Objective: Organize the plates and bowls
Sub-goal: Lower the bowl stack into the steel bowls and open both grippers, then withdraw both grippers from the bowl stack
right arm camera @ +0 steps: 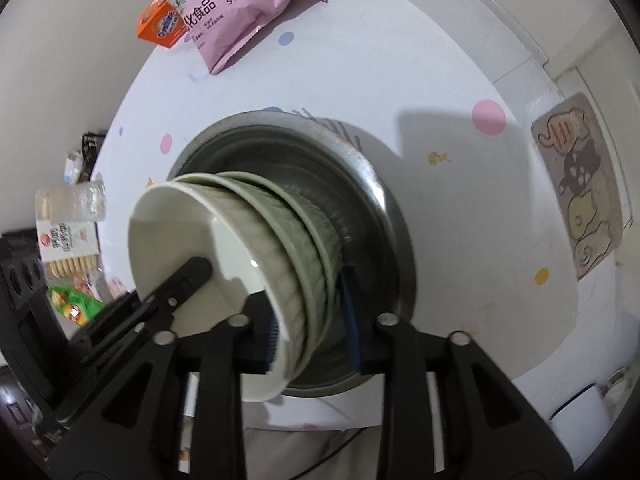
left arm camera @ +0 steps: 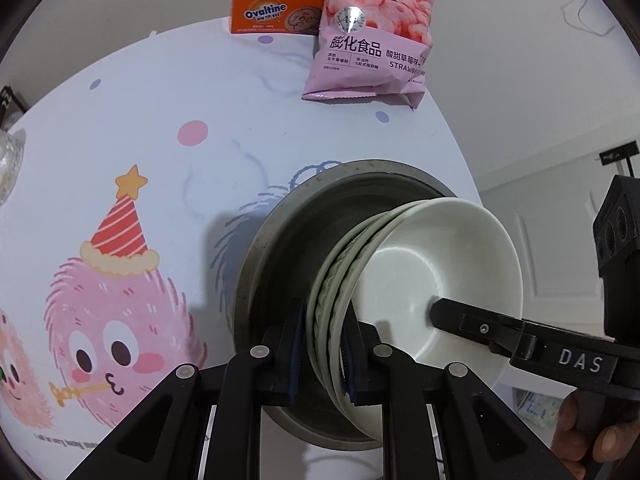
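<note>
Left wrist view: the left gripper (left arm camera: pixel 322 354) pointed steeply down, its blue-padded jaws nearly closed and clamped on the rims of the stacked bowls (left arm camera: pixel 420 272). The stack stood on edge, tilted inside the metal basin (left arm camera: pixel 280 236) on the table (left arm camera: pixel 140 120). A finger of the right gripper (left arm camera: pixel 452 312) reached into the top bowl from the right; a person's hand (left arm camera: pixel 592 432) showed at the lower right corner.

Right wrist view: the right gripper (right arm camera: pixel 312 336) also pointed steeply down, its jaws part open and straddling the bowl rims; the right pad stood clear of them.

The tablecloth carried cartoon prints and dots. A pink snack bag (left arm camera: pixel 372 36) and an orange Ovaltine box (left arm camera: pixel 272 14) lay at the far edge. The floor held a patterned mat (right arm camera: pixel 576 188).
</note>
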### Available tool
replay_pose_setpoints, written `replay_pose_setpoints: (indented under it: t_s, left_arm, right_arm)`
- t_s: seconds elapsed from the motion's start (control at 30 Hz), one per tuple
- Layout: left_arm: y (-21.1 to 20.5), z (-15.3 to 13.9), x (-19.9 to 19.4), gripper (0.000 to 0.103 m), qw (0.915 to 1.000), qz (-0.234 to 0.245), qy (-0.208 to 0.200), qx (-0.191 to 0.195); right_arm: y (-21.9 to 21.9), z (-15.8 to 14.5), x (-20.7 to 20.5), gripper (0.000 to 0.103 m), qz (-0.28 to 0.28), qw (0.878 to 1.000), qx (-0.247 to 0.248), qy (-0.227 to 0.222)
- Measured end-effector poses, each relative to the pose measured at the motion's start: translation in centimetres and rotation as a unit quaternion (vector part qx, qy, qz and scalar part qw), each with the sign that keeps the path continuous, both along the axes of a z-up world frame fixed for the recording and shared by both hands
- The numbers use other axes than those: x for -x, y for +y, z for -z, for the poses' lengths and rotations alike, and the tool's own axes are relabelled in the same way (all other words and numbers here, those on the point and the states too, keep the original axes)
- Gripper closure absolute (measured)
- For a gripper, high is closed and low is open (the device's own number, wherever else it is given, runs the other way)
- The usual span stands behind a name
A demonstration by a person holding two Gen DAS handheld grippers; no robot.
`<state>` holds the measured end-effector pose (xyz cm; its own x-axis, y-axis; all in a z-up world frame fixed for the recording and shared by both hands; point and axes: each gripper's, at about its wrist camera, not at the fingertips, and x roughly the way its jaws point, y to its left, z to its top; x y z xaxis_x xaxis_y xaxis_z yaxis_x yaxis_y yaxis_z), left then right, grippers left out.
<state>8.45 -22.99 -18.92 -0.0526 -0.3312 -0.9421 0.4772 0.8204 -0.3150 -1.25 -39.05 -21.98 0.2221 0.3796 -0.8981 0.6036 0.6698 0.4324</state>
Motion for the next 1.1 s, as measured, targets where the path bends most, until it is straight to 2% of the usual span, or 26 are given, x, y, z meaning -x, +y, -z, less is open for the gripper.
replay_pose_setpoints:
  t_s: [0.07,0.1,0.13,0.17,0.2,0.23,0.3,0.47,0.57,0.77,0.93,1.1]
  left_arm:
    - [0.3,-0.1,-0.2,0.083,0.9999,-0.01,0.008,0.004]
    - [0.3,-0.3,-0.2,0.079,0.9999,-0.01,0.008,0.007]
    - [0.4,-0.7,-0.3,0.055,0.9999,-0.009,0.002,0.008]
    - [0.4,-1.2,-0.2,0.037,0.9998,-0.005,-0.001,0.019]
    - [0.4,-1.7,-0.1,0.032,0.9995,-0.003,-0.004,0.03]
    - [0.3,-2.3,0.0,0.019,0.9995,-0.002,-0.017,0.025]
    - [0.3,-3.3,0.3,0.017,0.9991,0.001,-0.04,0.015]
    - [0.8,-5.0,0.9,0.013,0.9991,0.004,-0.04,0.013]
    - [1.6,-6.1,1.5,0.012,0.9986,0.014,-0.051,-0.002]
    - [3.6,-8.4,2.3,0.012,0.9913,0.013,-0.122,-0.047]
    - [4.8,-10.3,3.1,0.012,0.9849,0.013,-0.157,-0.072]
    - [4.8,-10.6,3.9,0.012,0.9846,0.02,-0.161,-0.065]
  right_arm:
    - [0.1,0.0,-0.1,0.055,0.005,1.0,-0.012,-0.006]
    - [0.2,-0.2,-0.2,0.04,0.004,1.0,-0.012,-0.008]
    - [0.2,-0.5,-0.2,0.022,0.003,1.0,-0.004,-0.009]
    - [0.2,-1.0,-0.2,0.02,0.005,1.0,0.005,-0.018]
    - [0.2,-1.4,-0.2,0.018,0.007,1.0,0.007,-0.026]
    - [0.0,-1.7,-0.1,0.015,0.012,1.0,0.013,-0.025]
    - [-0.3,-2.1,0.0,0.009,0.024,0.999,0.004,-0.03]
    - [-0.5,-4.1,0.7,0.007,0.039,0.998,-0.002,-0.053]
    - [-0.4,-5.6,1.5,0.001,0.042,0.997,0.003,-0.067]
    - [0.0,-8.2,4.1,0.001,0.031,0.995,0.039,-0.082]
    - [0.2,-8.4,7.0,0.001,0.029,0.995,0.048,-0.077]
    - [0.3,-7.6,8.7,0.001,0.051,0.995,0.04,-0.078]
